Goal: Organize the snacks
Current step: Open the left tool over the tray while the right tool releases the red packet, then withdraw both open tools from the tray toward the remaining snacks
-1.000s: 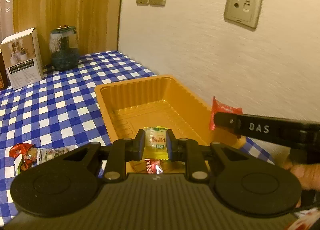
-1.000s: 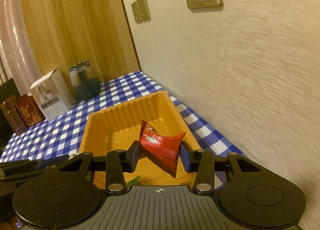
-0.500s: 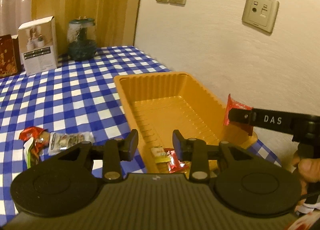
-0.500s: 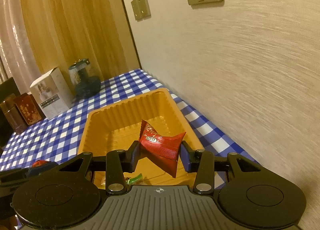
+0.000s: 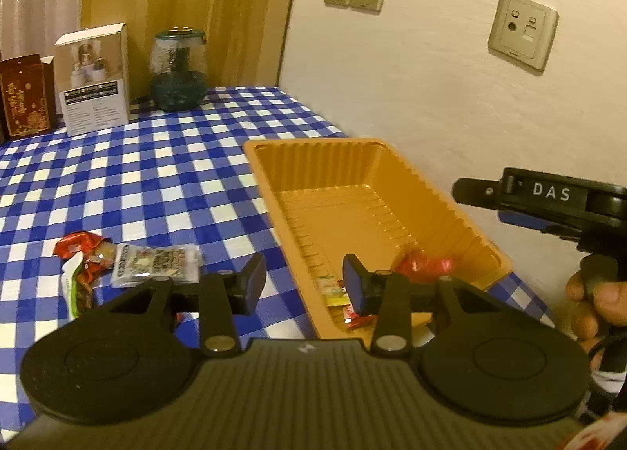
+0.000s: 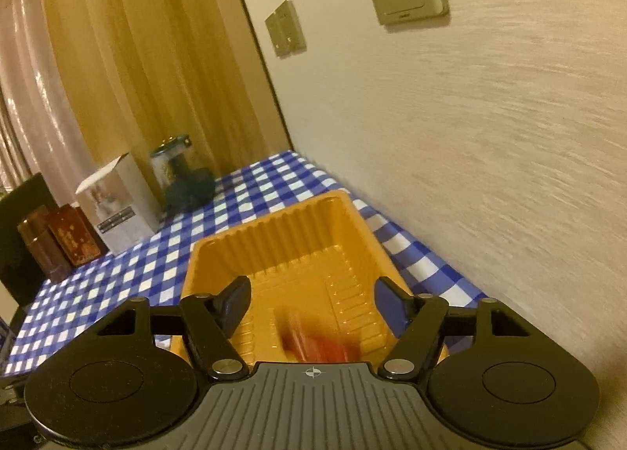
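Note:
An orange plastic tray (image 5: 313,152) stands on the blue checked tablecloth by the wall; it also shows in the right wrist view (image 6: 274,222). In its near end lie a red snack packet (image 5: 425,265), blurred in the right wrist view (image 6: 317,344), a yellow-green packet (image 5: 333,289) and a small red one (image 5: 358,318). My left gripper (image 5: 303,287) is open and empty over the tray's near left rim. My right gripper (image 6: 313,299) is open and empty above the tray; it shows from the side in the left wrist view (image 5: 462,189). Several loose snack packets (image 5: 154,264) lie on the cloth left of the tray.
At the back of the table stand a white box (image 5: 94,77), a glass jar (image 5: 178,69) and a dark red box (image 5: 25,97). The wall with sockets (image 5: 523,30) runs close along the tray's right side.
My left gripper let the yellow-green packet fall into the tray, opened and drew back to the left. My right gripper opened and the red packet dropped into the tray.

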A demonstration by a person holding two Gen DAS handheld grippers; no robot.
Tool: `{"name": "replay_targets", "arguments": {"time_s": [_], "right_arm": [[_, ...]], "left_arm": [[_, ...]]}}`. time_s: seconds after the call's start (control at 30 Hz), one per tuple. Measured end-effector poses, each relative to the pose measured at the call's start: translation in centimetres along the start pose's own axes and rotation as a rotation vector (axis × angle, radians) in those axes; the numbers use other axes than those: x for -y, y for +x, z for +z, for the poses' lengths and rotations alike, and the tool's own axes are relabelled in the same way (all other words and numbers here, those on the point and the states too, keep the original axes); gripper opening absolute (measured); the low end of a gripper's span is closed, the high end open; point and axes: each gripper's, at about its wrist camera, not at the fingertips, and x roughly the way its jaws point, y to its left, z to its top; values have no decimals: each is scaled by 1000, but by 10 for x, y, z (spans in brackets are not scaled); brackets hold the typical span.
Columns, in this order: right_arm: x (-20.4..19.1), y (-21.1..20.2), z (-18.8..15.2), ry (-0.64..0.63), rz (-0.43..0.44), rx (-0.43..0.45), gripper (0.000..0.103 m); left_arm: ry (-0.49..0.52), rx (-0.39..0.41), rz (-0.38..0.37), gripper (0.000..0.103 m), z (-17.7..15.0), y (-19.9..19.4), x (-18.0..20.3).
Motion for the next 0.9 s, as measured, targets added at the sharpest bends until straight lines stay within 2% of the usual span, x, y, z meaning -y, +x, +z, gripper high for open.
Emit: {"name": "replay_targets", "arguments": {"time_s": [0.17, 0.53, 0.73, 0.9], "right_arm": [[1, -9, -4, 10, -31, -9, 70], [-22, -42, -23, -8, -34, -48, 70], [-40, -61, -34, -26, -26, -63, 70], [-57, -75, -44, -45, -7, -67, 70]], "left_arm": [[-17, 6, 20, 42, -4, -12, -6], [-74, 8, 59, 47, -16, -55, -18], [-99, 14, 71, 54, -27, -83, -27], [-111, 19, 88, 67, -34, -105, -36]]}}
